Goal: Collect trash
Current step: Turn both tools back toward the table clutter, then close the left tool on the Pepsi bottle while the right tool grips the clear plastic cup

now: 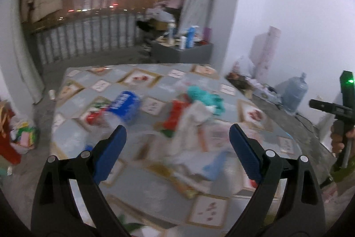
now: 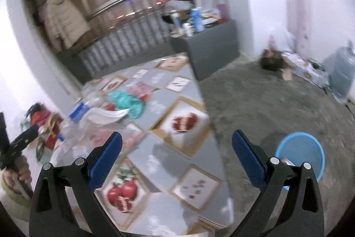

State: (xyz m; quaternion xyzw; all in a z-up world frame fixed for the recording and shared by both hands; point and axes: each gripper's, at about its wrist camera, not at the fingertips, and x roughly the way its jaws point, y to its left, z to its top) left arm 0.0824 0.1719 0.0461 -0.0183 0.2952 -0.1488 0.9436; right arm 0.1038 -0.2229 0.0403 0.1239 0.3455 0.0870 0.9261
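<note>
The left tool (image 1: 177, 137) and right tool (image 2: 177, 143) are held spread and empty above the counter (image 2: 159, 148). Crumpled white paper (image 1: 193, 119) and a clear plastic bottle (image 1: 111, 117), judged light and crushable, are best pinched at a fold or neck; the blue bucket (image 2: 299, 152) stands on the floor.

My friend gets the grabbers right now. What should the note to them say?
Left gripper: open, holding nothing, over the trash pile.
Right gripper: open, holding nothing, over the table's right edge.
Trash on the table: blue-label bottle, teal wad, red wrapper, white papers.
Blue bucket stands on the floor right of the table; something small seems to lie inside.
Left: nearly all the trash.
</note>
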